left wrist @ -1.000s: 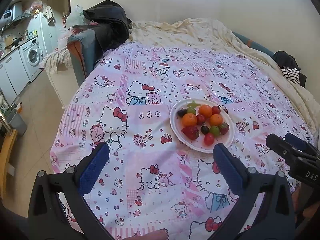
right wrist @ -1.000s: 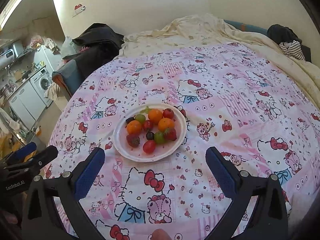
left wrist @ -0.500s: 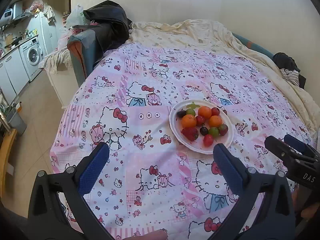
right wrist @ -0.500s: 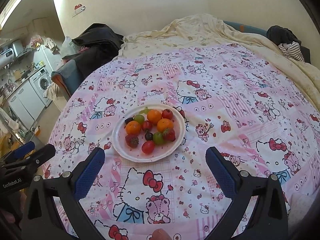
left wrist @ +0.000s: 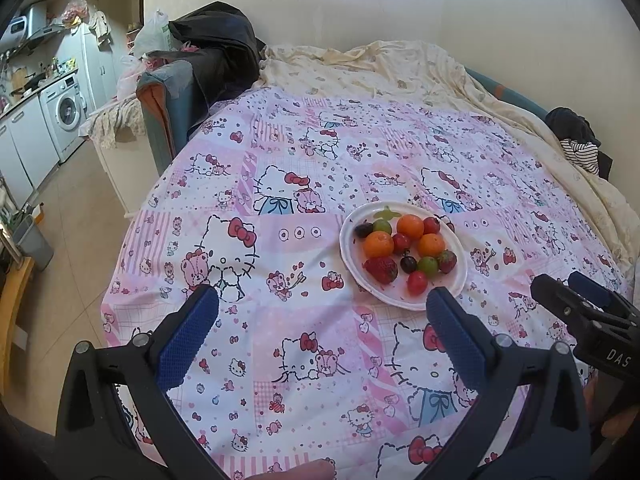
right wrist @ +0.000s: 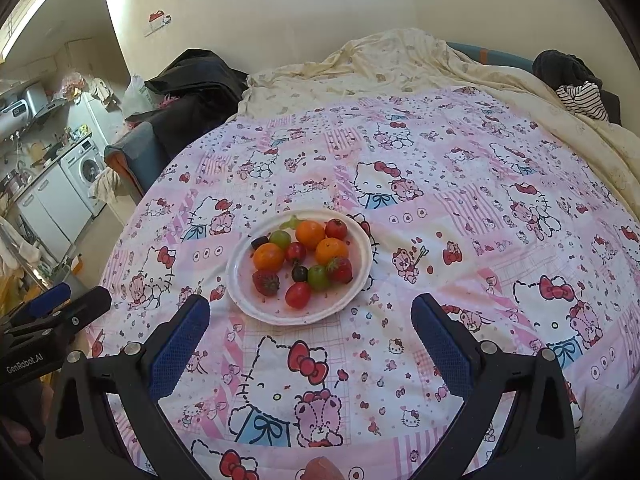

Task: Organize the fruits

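Observation:
A white plate (left wrist: 348,240) (right wrist: 240,280) sits on the pink cartoon-print bedspread (left wrist: 304,176) (right wrist: 440,216). It carries several small fruits: oranges (left wrist: 378,244) (right wrist: 268,256), strawberries (left wrist: 381,269) (right wrist: 265,282), cherry tomatoes (left wrist: 417,282) (right wrist: 298,294), green grapes (left wrist: 428,265) (right wrist: 318,277) and dark grapes (left wrist: 408,264) (right wrist: 299,273). My left gripper (left wrist: 322,302) hovers open in front of the plate, empty. My right gripper (right wrist: 310,304) is open too, just short of the plate's near rim, with nothing in it. Each gripper shows at the edge of the other's view: the right gripper (left wrist: 576,300), the left gripper (right wrist: 60,304).
A cream blanket (left wrist: 400,68) (right wrist: 400,64) lies bunched at the bed's far end. Dark clothes (left wrist: 216,48) (right wrist: 192,80) pile on a blue chair at far left. A striped garment (left wrist: 580,152) (right wrist: 584,98) lies at far right. A washing machine (left wrist: 64,116) stands beyond the floor.
Both views have drifted slightly, with the plate shifting a little lower and closer in the right wrist view. Both grippers stay open and the fruits have not moved.

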Demonstrator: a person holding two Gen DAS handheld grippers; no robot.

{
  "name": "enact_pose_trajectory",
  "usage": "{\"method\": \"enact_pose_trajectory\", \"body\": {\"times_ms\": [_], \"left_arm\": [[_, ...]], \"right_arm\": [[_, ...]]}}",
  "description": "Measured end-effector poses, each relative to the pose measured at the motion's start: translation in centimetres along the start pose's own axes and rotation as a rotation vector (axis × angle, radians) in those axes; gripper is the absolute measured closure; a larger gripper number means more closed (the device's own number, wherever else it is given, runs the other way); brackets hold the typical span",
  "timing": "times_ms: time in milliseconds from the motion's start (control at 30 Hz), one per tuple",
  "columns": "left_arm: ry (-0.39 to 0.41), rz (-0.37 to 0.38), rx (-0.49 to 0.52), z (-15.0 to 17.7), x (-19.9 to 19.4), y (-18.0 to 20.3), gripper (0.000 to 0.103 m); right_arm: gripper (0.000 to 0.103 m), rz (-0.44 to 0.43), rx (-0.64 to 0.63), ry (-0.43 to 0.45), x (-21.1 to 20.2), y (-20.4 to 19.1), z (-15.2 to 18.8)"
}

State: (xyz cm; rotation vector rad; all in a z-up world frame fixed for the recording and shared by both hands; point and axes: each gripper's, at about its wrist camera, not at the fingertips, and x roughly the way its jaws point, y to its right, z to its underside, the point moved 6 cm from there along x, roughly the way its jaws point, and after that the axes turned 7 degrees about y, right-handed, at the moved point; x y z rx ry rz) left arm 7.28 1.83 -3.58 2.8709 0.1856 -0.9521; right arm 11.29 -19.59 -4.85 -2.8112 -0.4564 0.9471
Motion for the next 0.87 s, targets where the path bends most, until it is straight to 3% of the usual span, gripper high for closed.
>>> {"method": "enact_pose_trajectory", "body": {"times_ms": [867], "left_arm": [[-0.008, 0.001, -0.009, 0.22, -0.02, 0.14, 0.0]], "right_arm": [[0.0, 0.0, -0.007, -0.013, 0.26, -0.11, 0.34]]}}
